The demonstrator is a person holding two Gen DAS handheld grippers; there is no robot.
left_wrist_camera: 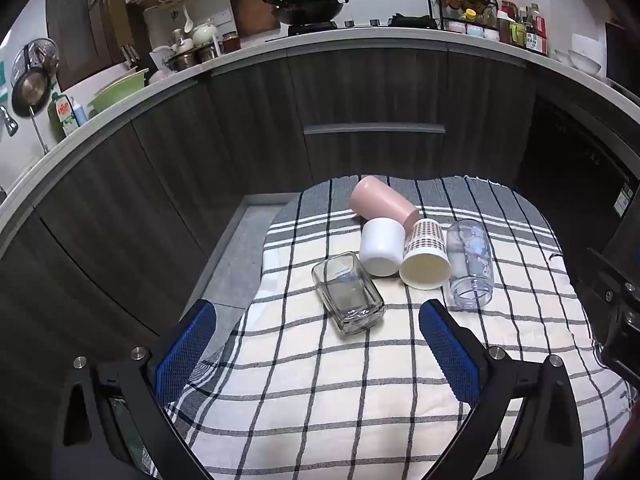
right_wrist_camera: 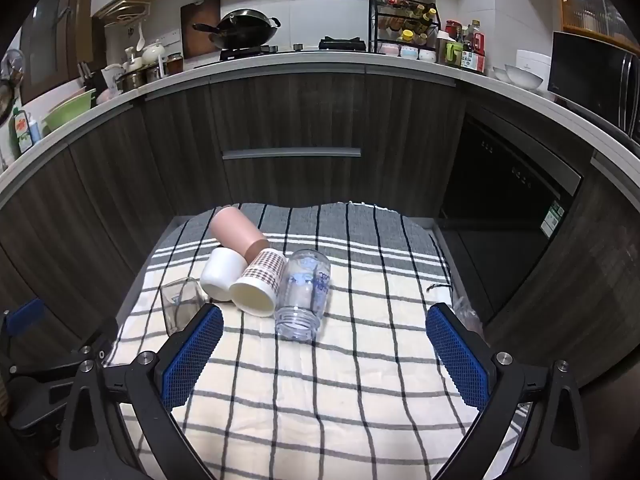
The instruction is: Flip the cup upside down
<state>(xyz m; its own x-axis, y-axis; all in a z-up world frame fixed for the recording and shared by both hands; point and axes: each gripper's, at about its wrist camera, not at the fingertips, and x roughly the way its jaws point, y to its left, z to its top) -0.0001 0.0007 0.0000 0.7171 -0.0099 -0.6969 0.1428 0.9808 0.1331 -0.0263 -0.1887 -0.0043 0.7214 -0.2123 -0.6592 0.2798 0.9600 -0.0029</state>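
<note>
Five cups lie sideways, clustered on checked cloth [right_wrist_camera: 320,380]: glass [left_wrist_camera: 348,292], white [left_wrist_camera: 380,248], pink [left_wrist_camera: 380,200], patterned [left_wrist_camera: 426,256], clear [left_wrist_camera: 470,264]; left claw [left_wrist_camera: 316,356] and right claw [right_wrist_camera: 324,356] both spread, empty; approach step, probably glass first, needing a side grip.

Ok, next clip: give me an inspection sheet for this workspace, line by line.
Surface: checked cloth covering the table, lying flat.
Job's things: five cups on their sides, clustered: pink cup, white cup, patterned cup, clear printed cup, square glass.
Clutter: nothing seen on the cloth.
Grippers: left gripper and right gripper both open, holding nothing, short of the cups.
Cables: nothing seen.
Surroundings: kitchen counter with wok, spice rack, dark cabinets below.
</note>
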